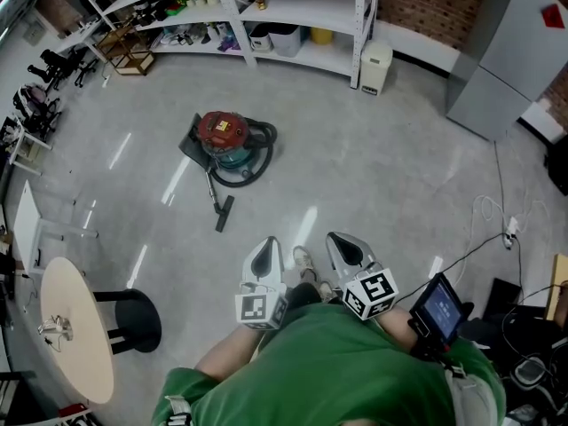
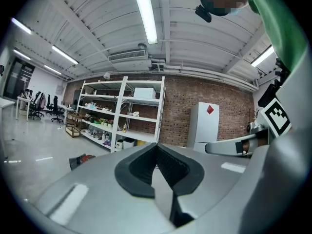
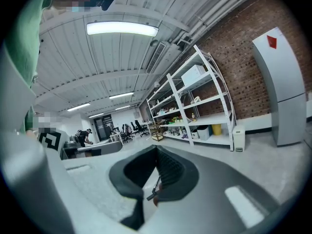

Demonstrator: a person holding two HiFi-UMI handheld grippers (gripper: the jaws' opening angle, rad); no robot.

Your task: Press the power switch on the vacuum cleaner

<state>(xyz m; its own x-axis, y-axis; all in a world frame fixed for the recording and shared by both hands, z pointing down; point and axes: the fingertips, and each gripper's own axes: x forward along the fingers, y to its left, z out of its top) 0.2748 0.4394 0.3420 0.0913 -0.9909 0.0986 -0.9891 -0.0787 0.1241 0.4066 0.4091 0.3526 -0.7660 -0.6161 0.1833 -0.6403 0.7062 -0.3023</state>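
Observation:
The vacuum cleaner stands on the grey floor well ahead of me. It has a red lid, a teal drum, a black hose coiled round it and a floor nozzle lying nearer to me. Held close to my body, far from the vacuum, are my left gripper and right gripper. Both are shut with nothing between the jaws. In the left gripper view, the left gripper points level at the room, and a sliver of the vacuum shows low on the left. My right gripper also points out over the room.
White shelving lines the back wall, with a small white unit beside it. A grey cabinet stands at the right. A round table and a black stool are at my left. Cables trail on the right.

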